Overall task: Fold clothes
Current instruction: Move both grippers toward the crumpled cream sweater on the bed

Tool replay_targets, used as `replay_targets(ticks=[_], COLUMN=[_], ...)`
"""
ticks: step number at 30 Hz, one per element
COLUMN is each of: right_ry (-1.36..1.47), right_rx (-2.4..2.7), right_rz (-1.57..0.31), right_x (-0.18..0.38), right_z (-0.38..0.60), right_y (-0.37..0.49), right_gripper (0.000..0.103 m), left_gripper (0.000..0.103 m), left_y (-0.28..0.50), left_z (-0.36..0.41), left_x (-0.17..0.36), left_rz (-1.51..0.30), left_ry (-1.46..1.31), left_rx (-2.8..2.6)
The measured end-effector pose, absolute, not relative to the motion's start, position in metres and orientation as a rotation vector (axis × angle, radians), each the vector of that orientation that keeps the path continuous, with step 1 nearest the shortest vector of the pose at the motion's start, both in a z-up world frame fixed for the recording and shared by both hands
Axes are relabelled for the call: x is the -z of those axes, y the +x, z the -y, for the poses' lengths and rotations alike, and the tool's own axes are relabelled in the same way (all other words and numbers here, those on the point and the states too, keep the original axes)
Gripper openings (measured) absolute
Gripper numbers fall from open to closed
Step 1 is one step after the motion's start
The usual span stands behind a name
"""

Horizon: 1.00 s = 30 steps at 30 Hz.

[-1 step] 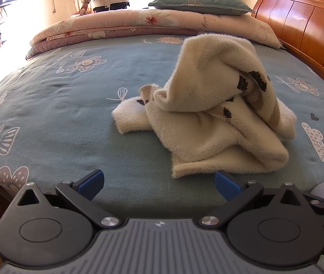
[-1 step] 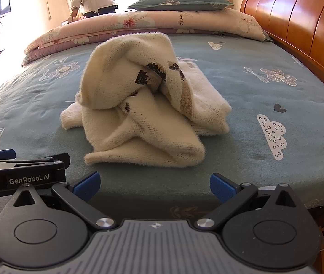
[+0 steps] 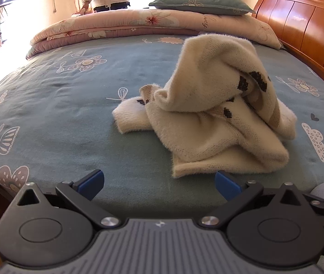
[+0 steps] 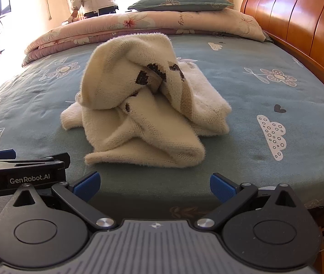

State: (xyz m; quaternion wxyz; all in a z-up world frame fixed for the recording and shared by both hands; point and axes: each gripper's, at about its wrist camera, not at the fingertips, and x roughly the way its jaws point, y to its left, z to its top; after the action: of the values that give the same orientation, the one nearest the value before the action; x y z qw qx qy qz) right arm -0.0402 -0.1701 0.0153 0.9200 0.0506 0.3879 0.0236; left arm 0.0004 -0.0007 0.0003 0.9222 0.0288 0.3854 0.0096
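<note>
Across the blue flowered bed [image 3: 54, 118] we see the cream sweater [image 3: 210, 114] heaped in a rumpled mound mid-mattress. Our left claw [image 3: 159, 182] and right claw [image 4: 153, 183] hang side by side at the near edge, tilted down, both spread wide and empty.
</note>
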Motion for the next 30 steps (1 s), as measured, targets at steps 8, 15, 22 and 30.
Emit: replay_targets(ticks=[8,15,22,30], right_ry=[0.094,0.095,0.113,0.167], right_rx=[-0.035,-0.039,-0.048,-0.057], right_rz=[-0.79,-0.778,-0.77,-0.735], right_x=[-0.015,-0.017,-0.017,-0.02], right_z=[0.169,0.17,0.174,0.182], right_y=[-0.042,-0.043,-0.044,-0.045], right_gripper=[0.103,0.103,0.103,0.103], left_gripper=[0.103,0.103,0.103,0.103], left_y=[-0.001,-0.001,-0.002,0.001], left_z=[-0.003,-0.002,-0.001,-0.008], left_x=[0.0,0.0,-0.003,-0.001], left_rz=[-0.782,-0.77,-0.753,-0.757], left_ry=[0.029,0.033,0.025,-0.014], left_rx=[-0.007,-0.014,-0.008,-0.015])
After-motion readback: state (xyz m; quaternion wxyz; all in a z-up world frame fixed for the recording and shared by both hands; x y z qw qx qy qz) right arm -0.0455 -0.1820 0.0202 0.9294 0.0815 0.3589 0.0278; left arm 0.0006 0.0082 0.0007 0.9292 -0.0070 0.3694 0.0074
